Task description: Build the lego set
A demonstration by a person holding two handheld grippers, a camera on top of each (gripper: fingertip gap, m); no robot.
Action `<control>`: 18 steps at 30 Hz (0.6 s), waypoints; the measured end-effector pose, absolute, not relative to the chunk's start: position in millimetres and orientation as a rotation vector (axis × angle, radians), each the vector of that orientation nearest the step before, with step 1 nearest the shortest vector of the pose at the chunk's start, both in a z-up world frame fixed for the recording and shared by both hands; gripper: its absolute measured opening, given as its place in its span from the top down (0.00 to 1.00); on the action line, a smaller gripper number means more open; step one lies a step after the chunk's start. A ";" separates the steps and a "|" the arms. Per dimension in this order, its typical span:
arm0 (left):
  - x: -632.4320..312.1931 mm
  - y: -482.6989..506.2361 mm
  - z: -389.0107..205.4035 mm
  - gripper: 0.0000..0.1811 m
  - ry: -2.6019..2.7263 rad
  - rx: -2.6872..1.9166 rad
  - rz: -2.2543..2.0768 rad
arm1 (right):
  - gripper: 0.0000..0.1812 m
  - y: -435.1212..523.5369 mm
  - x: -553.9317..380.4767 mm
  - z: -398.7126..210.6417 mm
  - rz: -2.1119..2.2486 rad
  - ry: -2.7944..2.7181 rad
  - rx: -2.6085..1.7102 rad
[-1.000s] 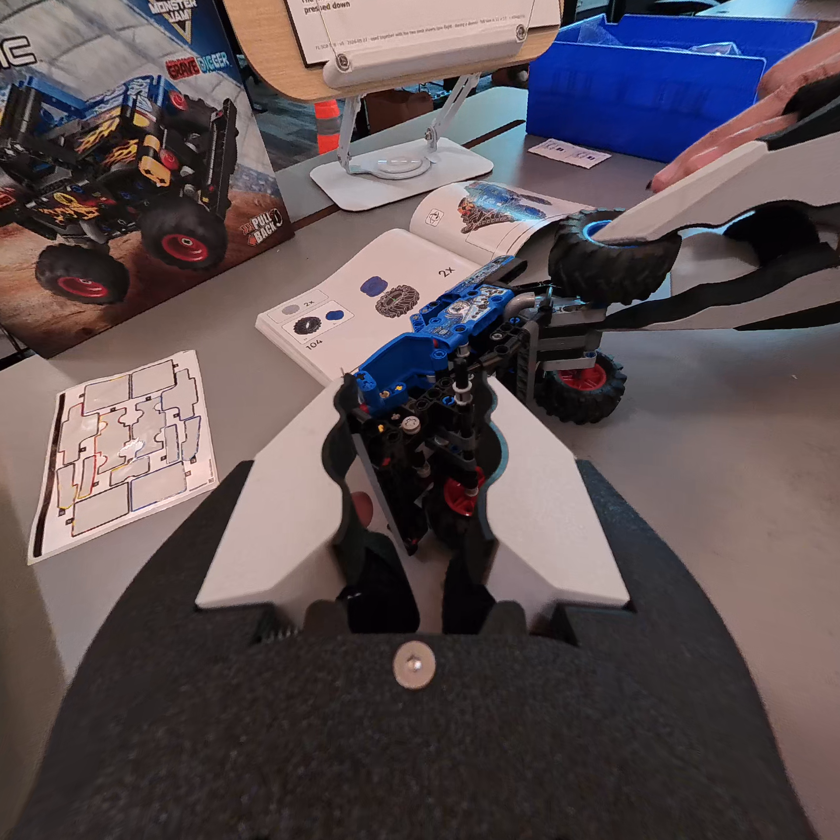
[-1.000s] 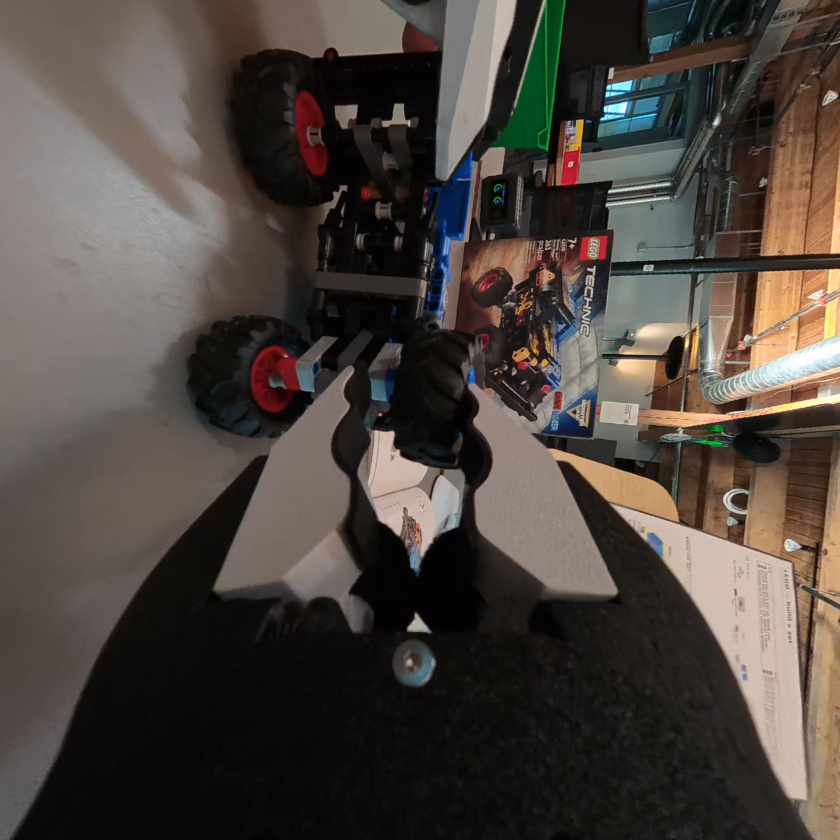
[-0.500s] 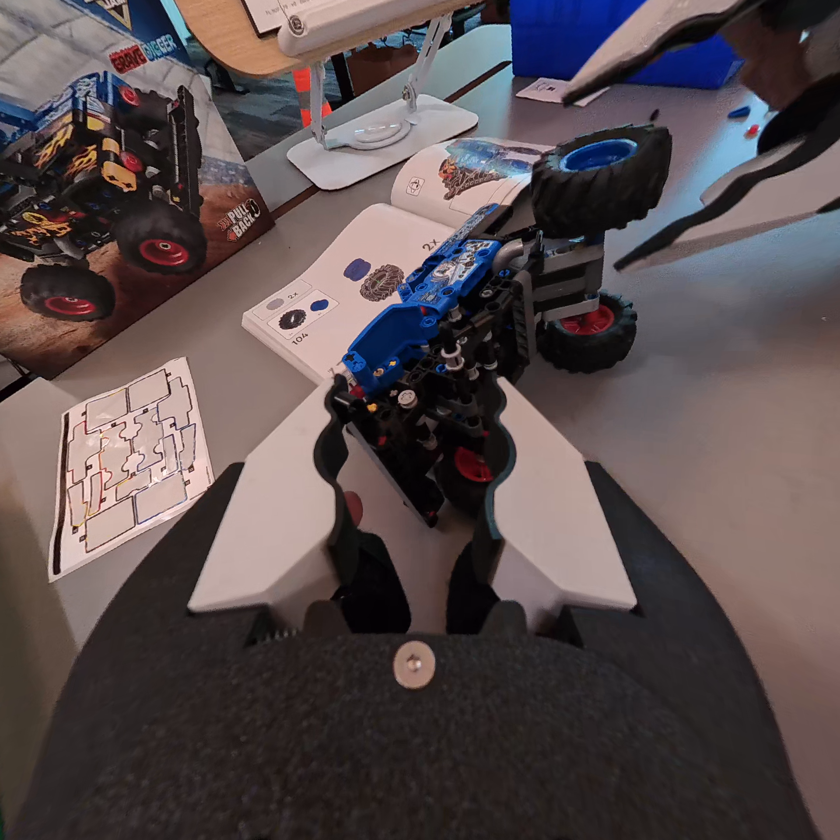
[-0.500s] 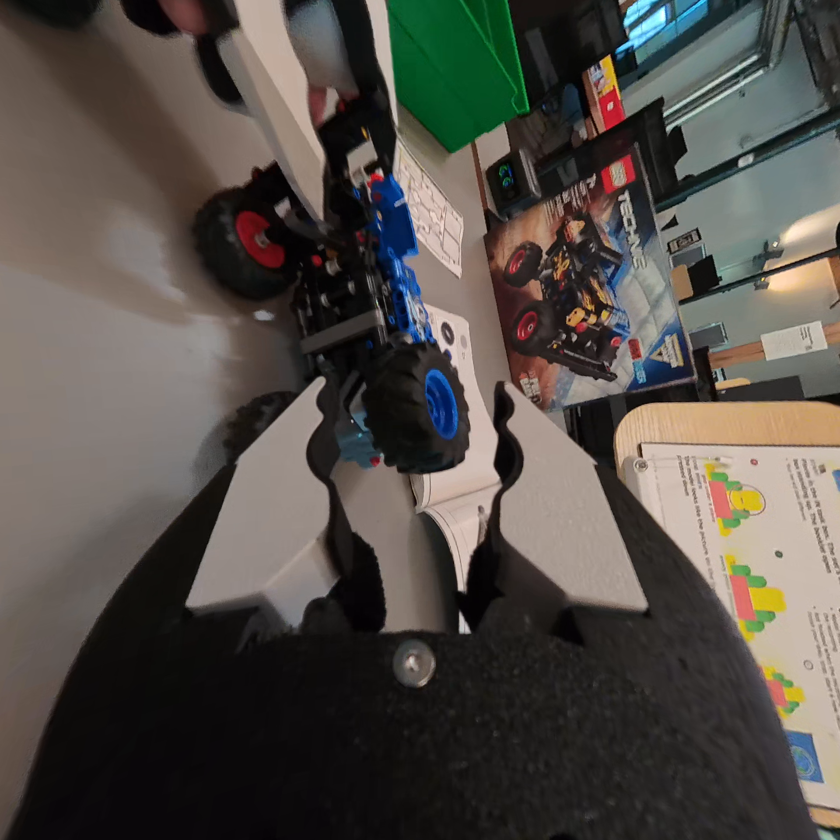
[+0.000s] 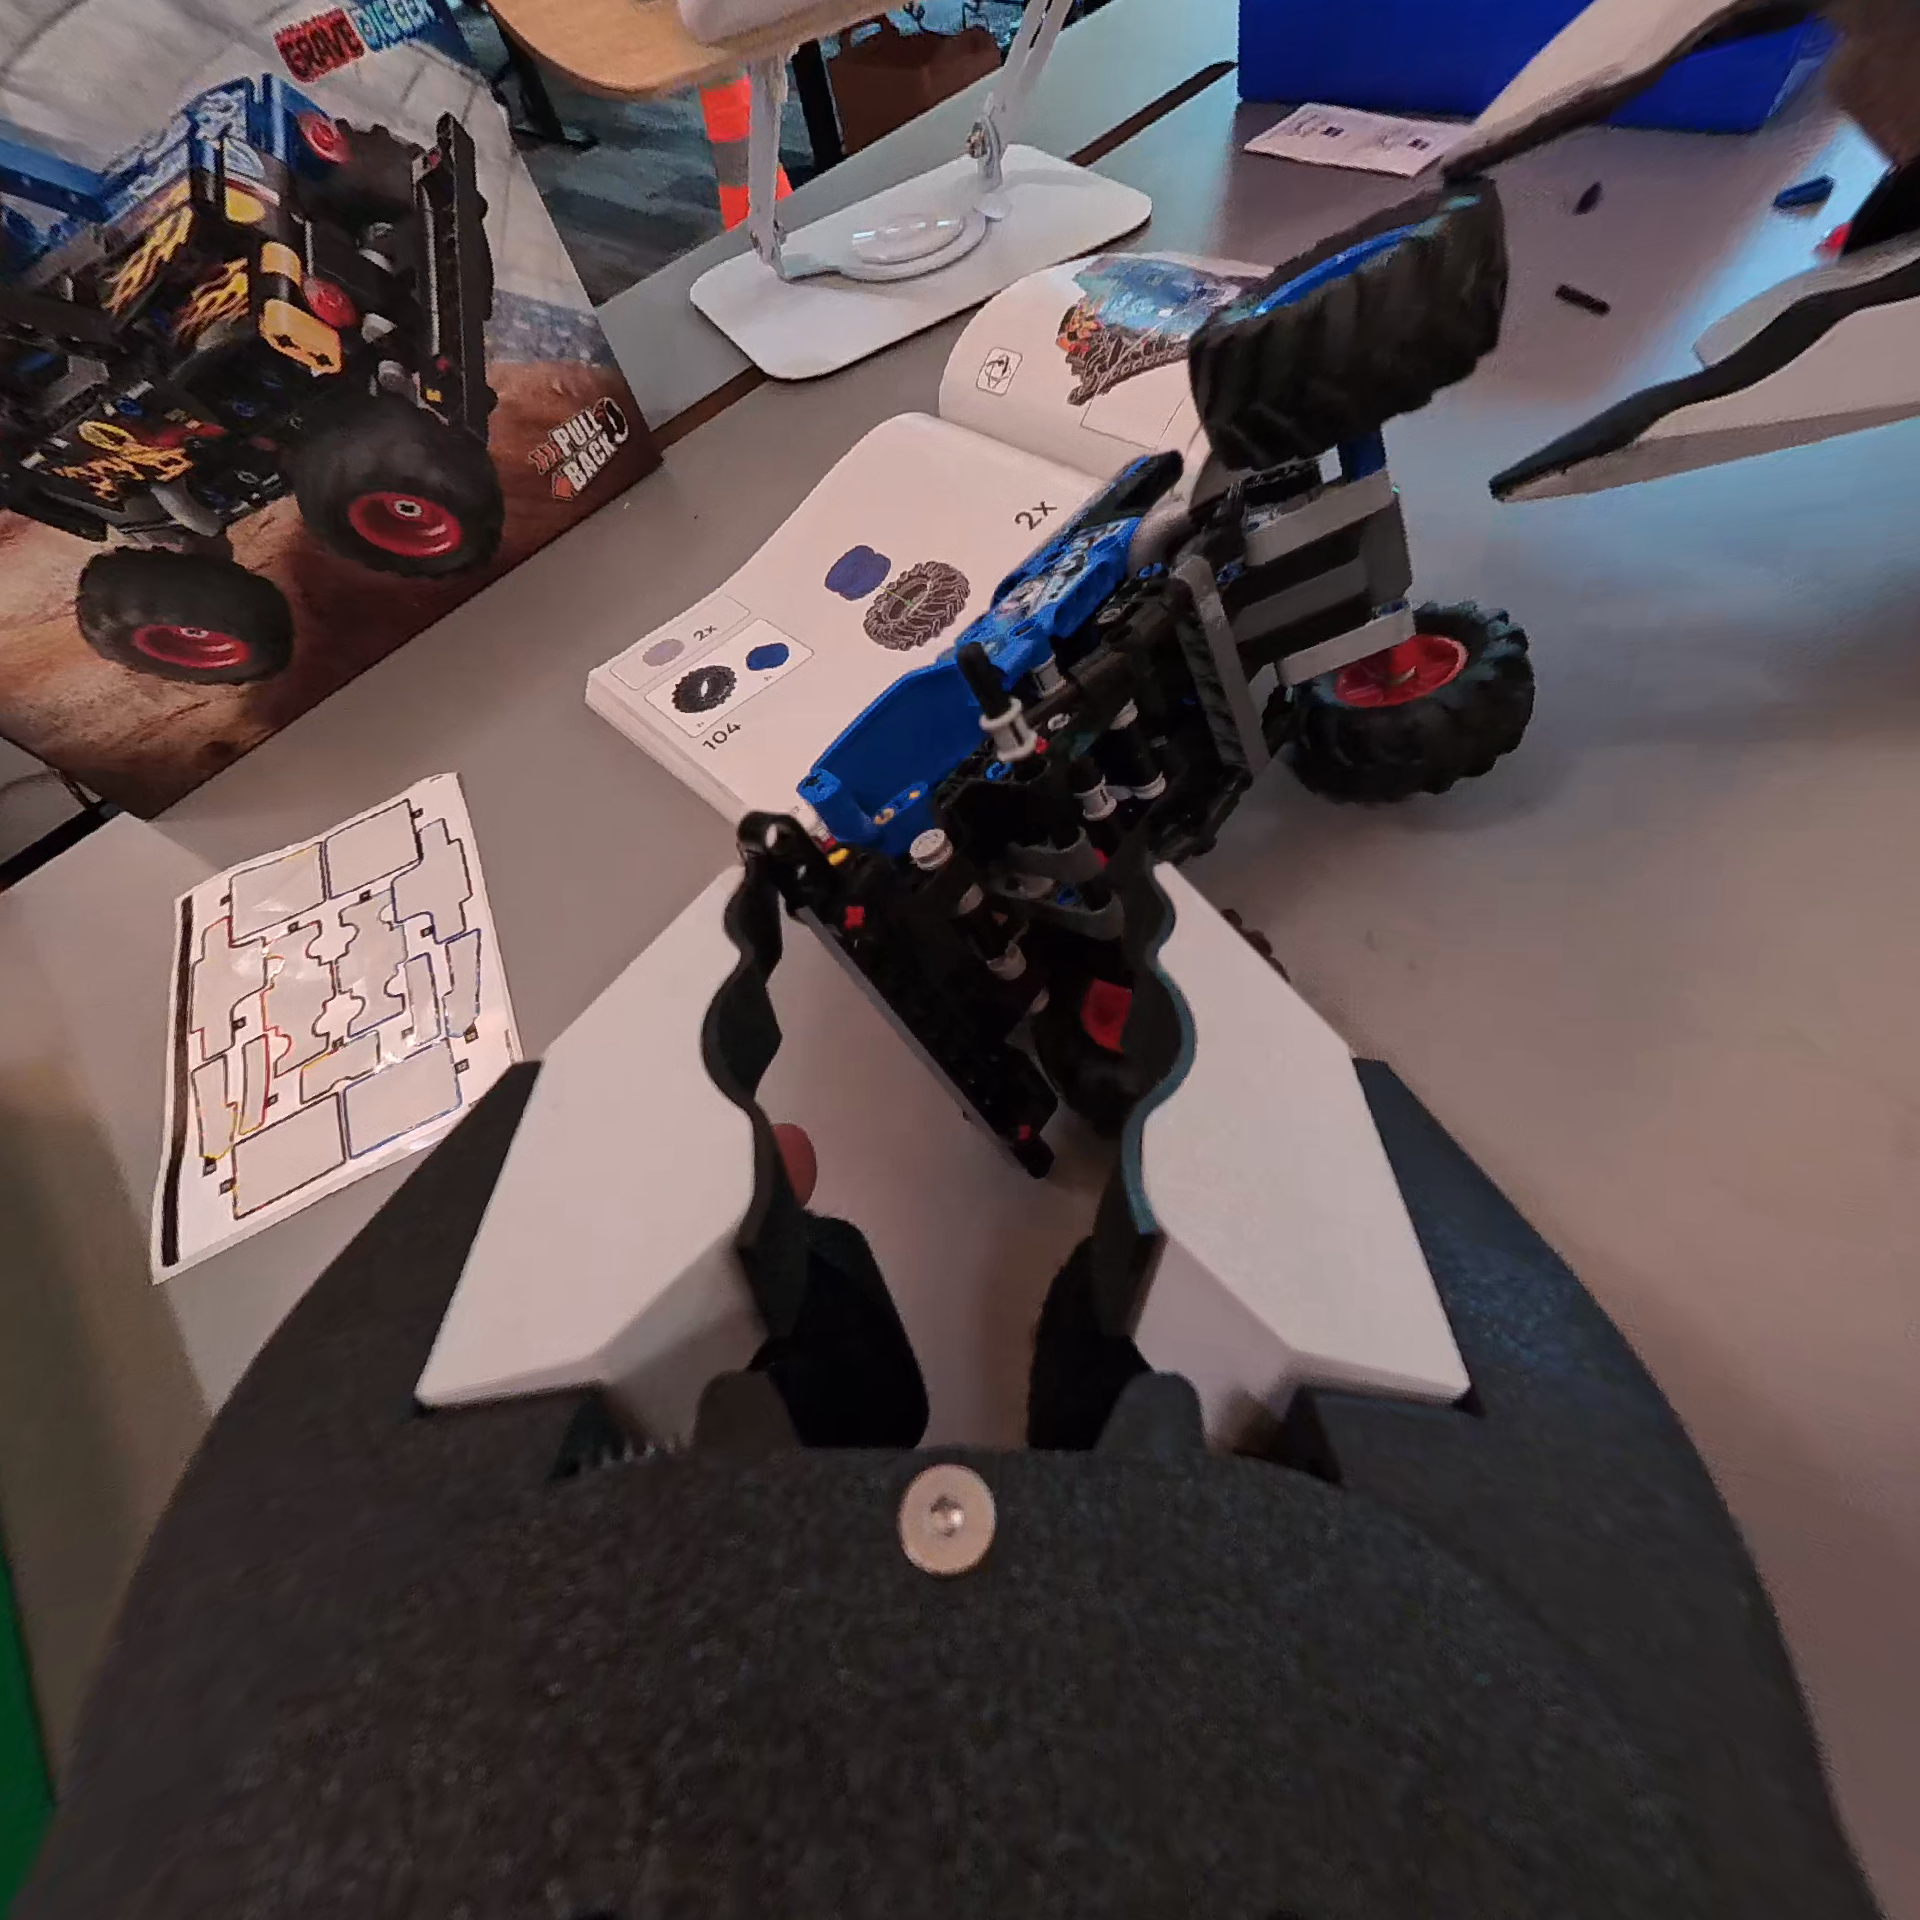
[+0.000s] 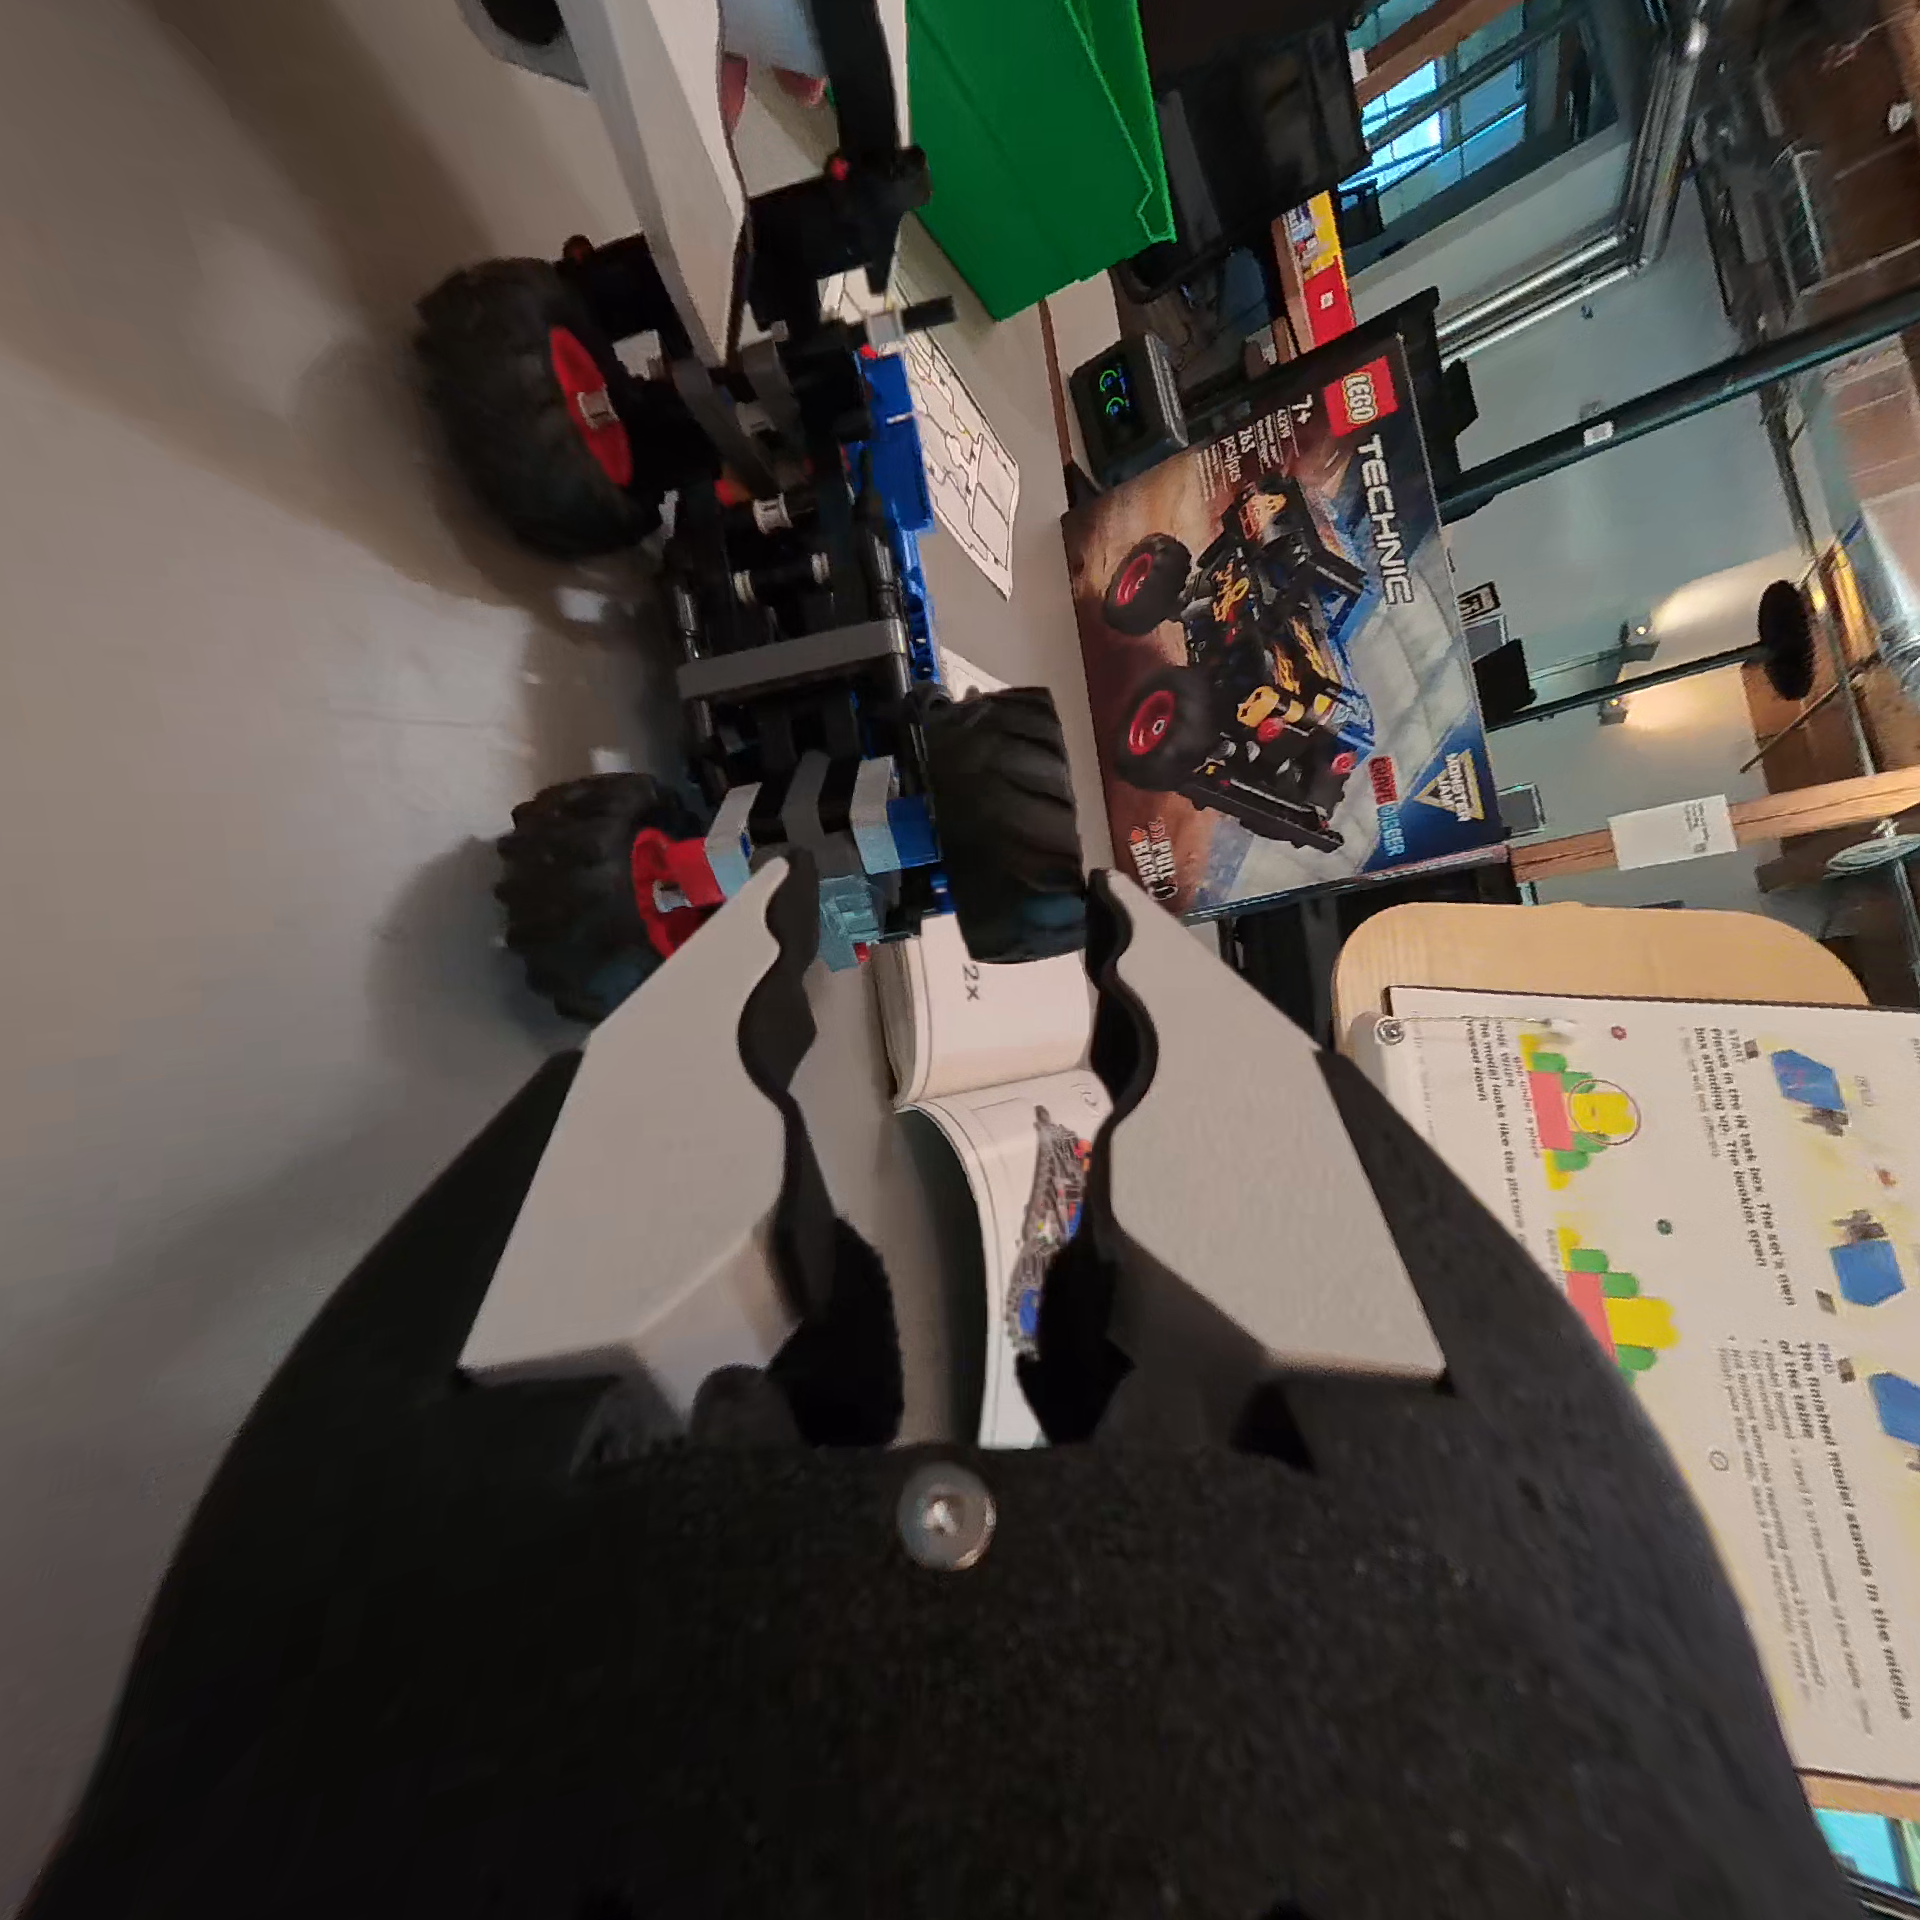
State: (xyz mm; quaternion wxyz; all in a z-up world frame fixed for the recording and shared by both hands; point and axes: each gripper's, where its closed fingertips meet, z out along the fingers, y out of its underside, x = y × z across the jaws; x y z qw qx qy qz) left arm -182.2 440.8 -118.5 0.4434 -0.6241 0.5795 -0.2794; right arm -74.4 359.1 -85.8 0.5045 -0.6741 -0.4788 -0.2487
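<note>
The blue and black lego truck lies tilted on its side, with two red-hubbed wheels on the grey table. My left gripper is shut on the truck's near end, its fingers on either side of the chassis. A big tyre with a blue hub sits on the truck's upper far axle. My right gripper is open. The tyre is just beyond its tips, close to the right finger. In the left wrist view the right gripper reaches in from the upper right, its upper finger at the tyre's top.
The open instruction booklet lies under and behind the truck. A sticker sheet lies to the left, with the set's box behind it. A white stand, a blue bin and small loose pieces are farther back. A green bin is also there.
My right gripper has opened, let go of the blue-hubbed tyre and drawn back a little. The tyre stays on the truck's axle. My left gripper still holds the truck.
</note>
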 end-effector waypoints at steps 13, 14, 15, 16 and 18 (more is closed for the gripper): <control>-194.5 449.0 -121.3 0.66 1.453 -1.599 -0.614 | 0.71 358.1 -57.8 -90.5 -0.300 -0.925 -1.759; -208.2 453.3 -116.9 0.66 1.436 -1.618 -0.574 | 0.71 356.3 -57.2 -88.1 -0.309 -0.919 -1.752; -224.5 454.6 -112.3 0.66 1.415 -1.649 -0.561 | 0.72 353.2 -58.4 -86.4 -0.294 -0.911 -1.751; -242.6 450.4 -111.6 0.66 1.409 -1.700 -0.575 | 0.72 349.8 -60.0 -85.1 -0.270 -0.898 -1.755; -280.9 434.6 -120.2 0.62 1.429 -1.810 -0.594 | 0.73 344.2 -63.1 -83.0 -0.226 -0.873 -1.751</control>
